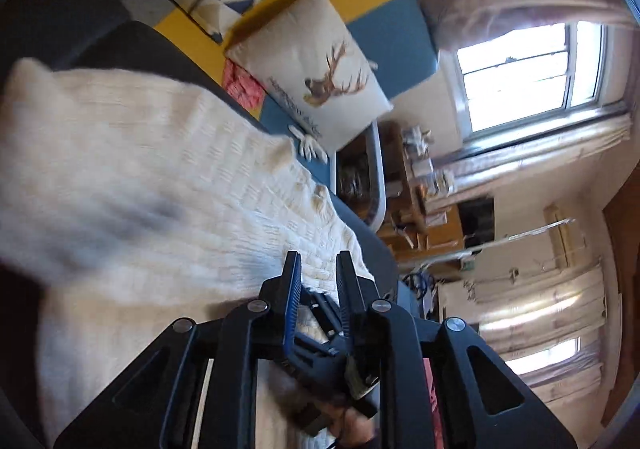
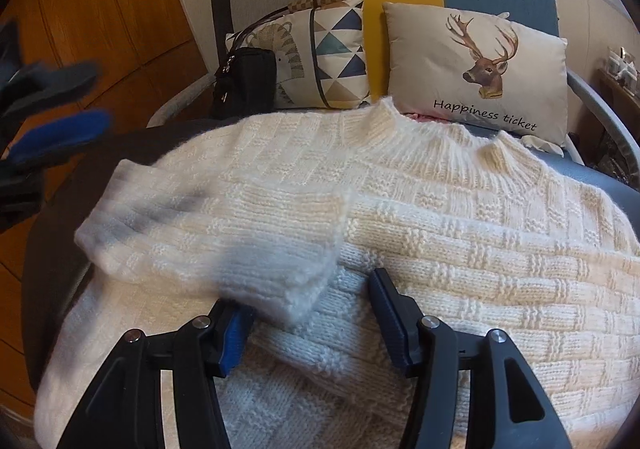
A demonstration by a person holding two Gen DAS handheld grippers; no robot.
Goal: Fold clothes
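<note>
right gripper [image 2: 308, 313] gapes over sweater [image 2: 440, 233], collar toward cushions [image 2: 476, 69].

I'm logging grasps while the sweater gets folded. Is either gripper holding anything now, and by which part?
Nothing is held. The left gripper and right gripper are both open over the cream sweater, with no knit pinched.

the left gripper [image 1: 318, 263] is seen over a cream knitted sweater [image 1: 132, 185], its jaws slightly parted with nothing clamped between them. a deer-printed cushion [image 1: 308, 69] is seen beyond, near a window [image 1: 528, 73].
</note>
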